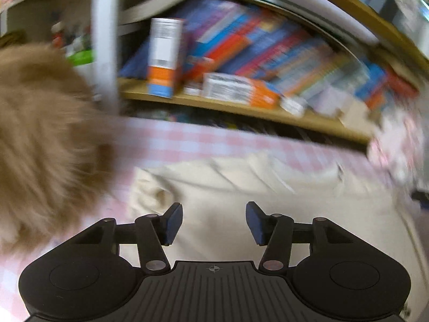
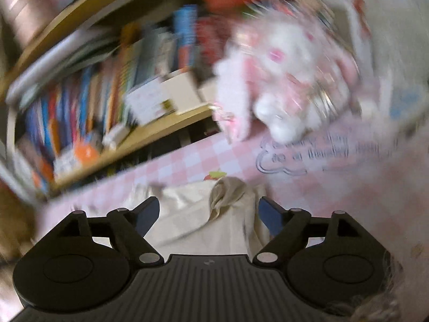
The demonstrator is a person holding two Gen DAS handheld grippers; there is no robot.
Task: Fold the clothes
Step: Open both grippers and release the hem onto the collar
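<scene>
Cloth (image 1: 241,187) of cream colour lies flat on the pink-and-white checked cover (image 1: 187,139), in front of a wooden shelf (image 1: 214,104) with many books (image 1: 268,45). Both views are blurred, so small details I cannot tell.

Left gripper (image 1: 214,221) hangs above the cloth with its jaws spread about halfway. Nothing is between the blue pads (image 1: 171,222), and they do not touch the cloth. At the left side a brown furry thing (image 1: 45,139) fills the edge of the view, near the cloth; what it is exactly I cannot say. On the shelf an orange-and-white box (image 1: 163,56) stands upright and another box (image 1: 236,90) lies flat just beside it.

Right gripper (image 2: 207,214) is also over the cloth (image 2: 203,214), jaws spread wide, approx. as far as they go. No fabric is pinched; a bunched corner (image 2: 228,190) of the cloth rises between the two fingers (image 2: 146,214) but is apart from them. Behind, on the checked cover (image 2: 187,163), sits a white-and-pink plush toy (image 2: 281,80), next to the shelf (image 2: 166,126) end. Some dark writing (image 2: 321,150) shows on the cover near the toy; not readable.
</scene>
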